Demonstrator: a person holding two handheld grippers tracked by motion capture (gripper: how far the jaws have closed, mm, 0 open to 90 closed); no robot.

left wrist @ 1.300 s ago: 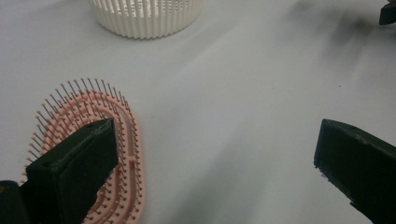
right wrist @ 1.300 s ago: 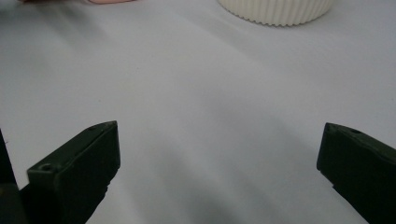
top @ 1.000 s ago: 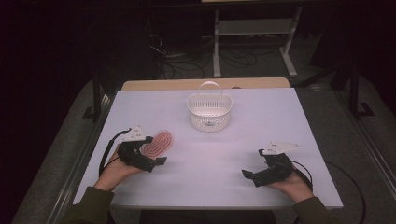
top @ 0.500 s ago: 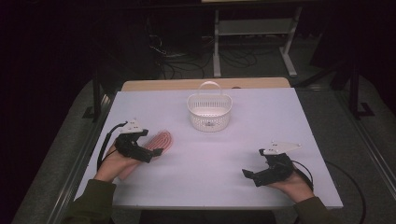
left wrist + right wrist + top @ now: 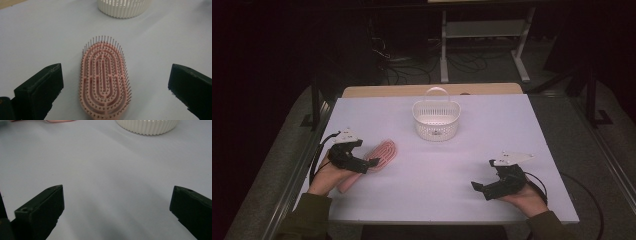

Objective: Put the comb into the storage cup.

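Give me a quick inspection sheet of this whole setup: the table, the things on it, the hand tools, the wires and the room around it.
Surface: white table top, bare apart from two things; a wooden strip shows along its far edge.
Things: pink hairbrush lying bristles up at the left; white basket with an upright handle, near the far middle, nothing seen inside.
Clutter: nothing seen.
Grippers: left gripper open, jaws to either side of the hairbrush without touching it; right gripper open over bare table, holding nothing.
Cables: a black cable trails from the left gripper; another loops behind the right one.
Surroundings: dark room, grey floor, a metal stand and loose cables behind the table.
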